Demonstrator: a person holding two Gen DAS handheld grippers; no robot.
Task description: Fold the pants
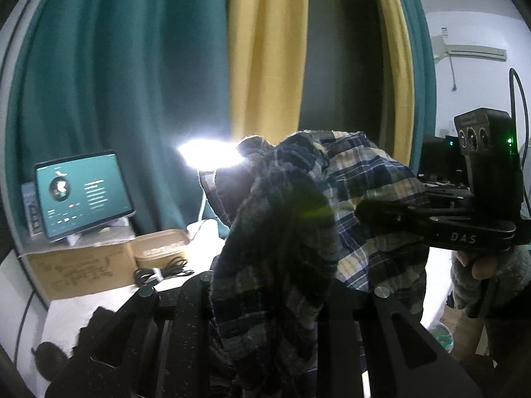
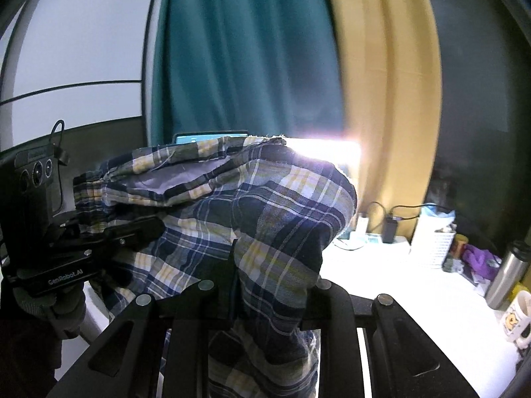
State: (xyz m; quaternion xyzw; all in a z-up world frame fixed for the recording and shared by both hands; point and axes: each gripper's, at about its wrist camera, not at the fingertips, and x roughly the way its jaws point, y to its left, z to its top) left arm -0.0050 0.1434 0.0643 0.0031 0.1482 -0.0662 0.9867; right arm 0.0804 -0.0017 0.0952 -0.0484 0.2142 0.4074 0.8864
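Observation:
The plaid pants (image 1: 365,205), blue, white and yellow checked, hang in the air between both grippers, well above the white table. My left gripper (image 1: 268,285) is shut on a bunched fold of them, which covers its fingertips. My right gripper (image 2: 268,285) is shut on another fold of the pants (image 2: 265,219), which drapes over its fingers. Each gripper shows in the other's view: the right one (image 1: 375,214) at the right, the left one (image 2: 146,229) at the left, both with fabric clamped in the jaws.
Teal and yellow curtains (image 1: 139,83) hang behind. A tablet (image 1: 83,192) stands on a cardboard box (image 1: 79,265) beside a tub and cables. On the white table (image 2: 381,285) are a power bank, a white basket (image 2: 434,245), a steel flask (image 2: 507,272) and a mug (image 2: 517,315).

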